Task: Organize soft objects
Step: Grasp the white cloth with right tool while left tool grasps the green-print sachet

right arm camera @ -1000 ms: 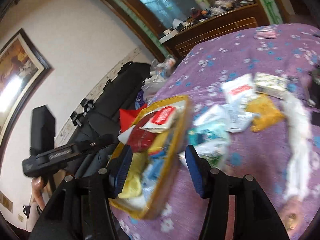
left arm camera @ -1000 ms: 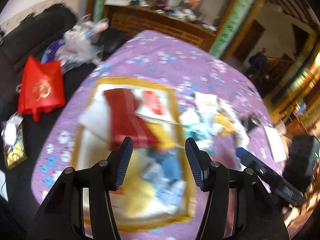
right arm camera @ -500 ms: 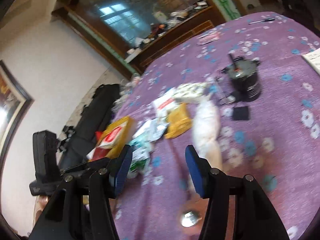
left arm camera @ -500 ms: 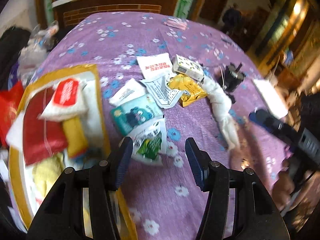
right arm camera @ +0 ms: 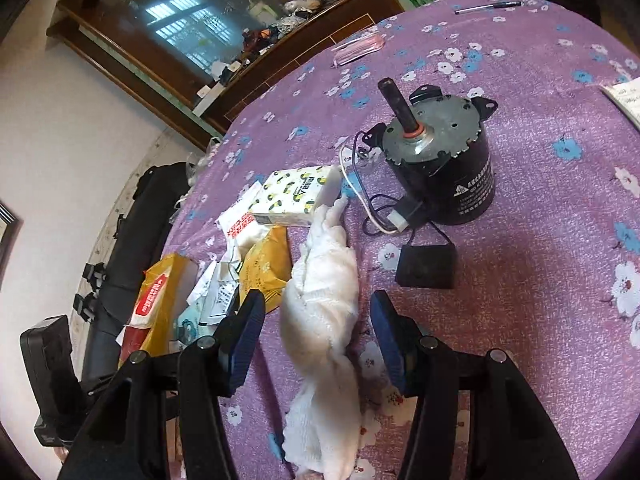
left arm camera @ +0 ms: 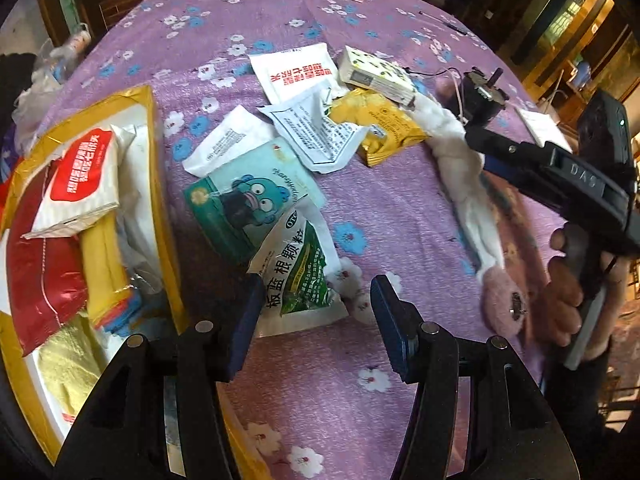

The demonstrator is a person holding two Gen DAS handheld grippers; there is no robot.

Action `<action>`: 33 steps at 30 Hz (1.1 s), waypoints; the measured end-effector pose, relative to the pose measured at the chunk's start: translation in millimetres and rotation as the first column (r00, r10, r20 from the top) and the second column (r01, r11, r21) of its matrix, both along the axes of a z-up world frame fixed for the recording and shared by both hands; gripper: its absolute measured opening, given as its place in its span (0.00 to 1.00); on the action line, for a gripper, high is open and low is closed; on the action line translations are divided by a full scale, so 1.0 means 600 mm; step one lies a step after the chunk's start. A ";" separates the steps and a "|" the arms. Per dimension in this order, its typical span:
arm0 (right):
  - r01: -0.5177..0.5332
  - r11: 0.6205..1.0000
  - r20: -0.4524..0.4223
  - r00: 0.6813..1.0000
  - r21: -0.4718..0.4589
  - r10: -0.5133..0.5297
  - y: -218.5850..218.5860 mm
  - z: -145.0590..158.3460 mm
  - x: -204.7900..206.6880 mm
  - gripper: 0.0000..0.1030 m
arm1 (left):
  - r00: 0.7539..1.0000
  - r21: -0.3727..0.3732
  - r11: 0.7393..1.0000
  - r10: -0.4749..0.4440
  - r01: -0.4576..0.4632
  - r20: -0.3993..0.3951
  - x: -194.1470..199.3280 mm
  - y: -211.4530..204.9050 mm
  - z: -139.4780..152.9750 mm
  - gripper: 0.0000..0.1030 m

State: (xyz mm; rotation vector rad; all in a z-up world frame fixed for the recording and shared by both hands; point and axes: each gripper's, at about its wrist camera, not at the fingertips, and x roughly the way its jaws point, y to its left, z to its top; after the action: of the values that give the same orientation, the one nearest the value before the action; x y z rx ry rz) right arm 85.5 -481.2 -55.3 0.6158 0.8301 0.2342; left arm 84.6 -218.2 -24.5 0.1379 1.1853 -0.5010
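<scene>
My left gripper (left arm camera: 316,320) stands open just above a green and white sachet (left arm camera: 300,276), which overlaps a teal cartoon pouch (left arm camera: 248,204). Behind them lie a torn white sachet (left arm camera: 316,132), a yellow packet (left arm camera: 380,124), a red-lettered white pack (left arm camera: 296,72) and a spotted tissue pack (left arm camera: 376,74). To the left, a gold-rimmed tray (left arm camera: 160,184) holds red, yellow and white soft items. My right gripper (right arm camera: 316,332) is open, low over a twisted white cloth (right arm camera: 324,304) that runs between its fingers without touching the pads.
A black electric motor (right arm camera: 440,168) with wires and a small black box (right arm camera: 426,268) stand right of the cloth. A pink fluffy item (left arm camera: 504,304) lies at the cloth's near end. A pen (right arm camera: 488,7) and a paper (right arm camera: 626,98) sit farther off. A hand (left arm camera: 568,288) holds the right gripper.
Both grippers swung away from the tray toward the loose pile and sank. The left now hangs over the green sachet, the right over the white cloth. Jaws kept their width.
</scene>
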 end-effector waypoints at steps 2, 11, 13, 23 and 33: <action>-0.006 1.000 0.007 1.000 -0.028 0.006 0.007 0.004 -0.002 0.53 | 1.000 0.036 0.999 0.007 -0.008 0.027 0.008 -0.006 -0.005 0.53; -0.027 0.995 -0.049 0.999 -0.101 0.022 0.026 -0.009 0.007 0.43 | 0.993 0.119 0.992 0.023 -0.037 0.119 0.006 -0.024 -0.018 0.38; -0.030 0.996 -0.042 0.999 -0.087 0.027 0.023 -0.008 0.005 0.38 | 0.992 0.094 0.993 0.053 -0.065 0.118 0.004 -0.013 -0.014 0.37; 0.009 0.992 0.087 0.996 -0.124 0.002 0.015 0.027 -0.025 0.35 | 0.995 -0.209 0.973 0.097 -0.094 0.004 -0.022 0.019 0.015 0.37; 0.039 0.994 0.317 0.948 -0.099 -0.005 0.027 0.092 -0.077 0.35 | 0.987 -0.349 0.925 0.162 -0.151 0.002 -0.078 0.089 0.058 0.37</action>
State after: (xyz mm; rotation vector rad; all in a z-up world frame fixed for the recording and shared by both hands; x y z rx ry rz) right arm 39.3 -465.2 0.0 0.4734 0.5211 0.2600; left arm 38.1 -164.8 10.6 -0.2519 1.0501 -0.5574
